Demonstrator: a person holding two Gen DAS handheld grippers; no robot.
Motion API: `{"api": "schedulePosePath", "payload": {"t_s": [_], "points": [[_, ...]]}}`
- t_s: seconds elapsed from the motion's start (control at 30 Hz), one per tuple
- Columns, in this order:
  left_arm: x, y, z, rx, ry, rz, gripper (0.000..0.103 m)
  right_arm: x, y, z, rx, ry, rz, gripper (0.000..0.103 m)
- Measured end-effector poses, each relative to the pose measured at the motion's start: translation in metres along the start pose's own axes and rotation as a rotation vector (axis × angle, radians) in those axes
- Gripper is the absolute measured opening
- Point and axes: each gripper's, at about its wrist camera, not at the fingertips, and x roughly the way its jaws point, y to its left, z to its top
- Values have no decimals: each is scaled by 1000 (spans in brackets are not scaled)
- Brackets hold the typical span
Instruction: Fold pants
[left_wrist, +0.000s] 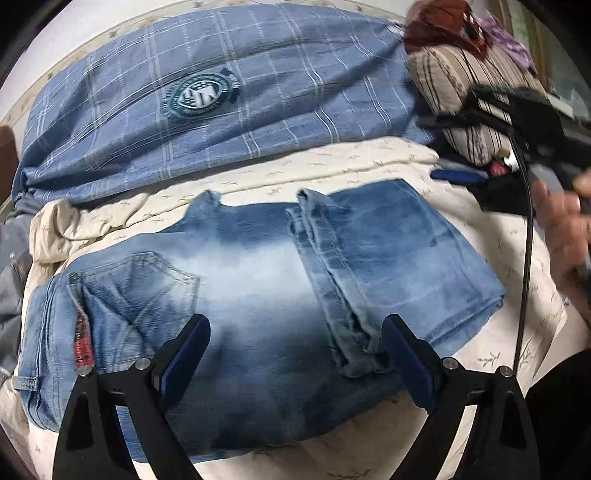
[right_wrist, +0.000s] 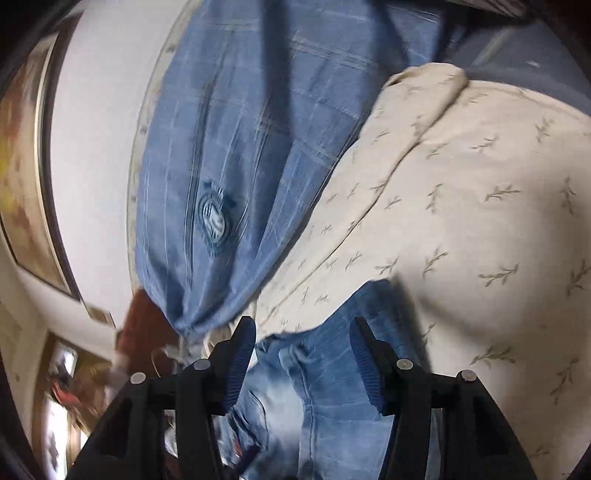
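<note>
Faded blue jeans (left_wrist: 251, 295) lie folded on the cream bedspread (left_wrist: 369, 162), waistband and back pocket at the left, leg cuffs (left_wrist: 332, 280) laid across the middle. My left gripper (left_wrist: 295, 332) hovers just above the jeans, open and empty. My right gripper (left_wrist: 480, 110) shows at the upper right of the left wrist view, held by a hand, away from the jeans. In the right wrist view the right gripper (right_wrist: 303, 336) is open and empty, tilted, with an edge of the jeans (right_wrist: 332, 369) below it.
A blue checked quilt with a round badge (left_wrist: 207, 96) lies behind the jeans. A striped pillow (left_wrist: 465, 85) sits at the back right. A black cable (left_wrist: 526, 258) hangs at the right. The cream bedspread (right_wrist: 461, 221) fills the right side.
</note>
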Motion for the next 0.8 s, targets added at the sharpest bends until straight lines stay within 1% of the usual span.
{"api": "schedulePosePath", "payload": {"t_s": [0.1,0.13,0.2,0.3,0.37,0.4,0.47,0.57,0.63,0.7,0.8], "points": [[10,-4,-1,22,31,1,94,20,-2,3,32,24,34,57],[11,-4,-2,22,36,-3,94,29,-3,3,36,31,25,57],[11,-3,-4,15,37,-11,94,45,-7,3,35,44,-23,57],[10,-3,-5,13,40,-16,94,68,-24,4,45,95,-108,58],[7,-3,-4,23,28,-6,94,64,-19,4,42,85,-95,58],[4,-3,-3,26,19,3,94,61,-14,4,30,84,-70,59],[-2,0,-2,29,-8,18,94,56,-3,2,14,95,9,59],[-17,8,-2,26,-60,51,94,65,14,-14,-8,153,90,59],[-24,17,-2,18,-79,65,94,75,26,-23,-34,181,114,59],[-29,27,-4,15,-88,102,94,90,37,-34,-51,214,133,59],[-36,43,-7,-2,-99,139,94,114,38,-48,-47,254,108,59]]}}
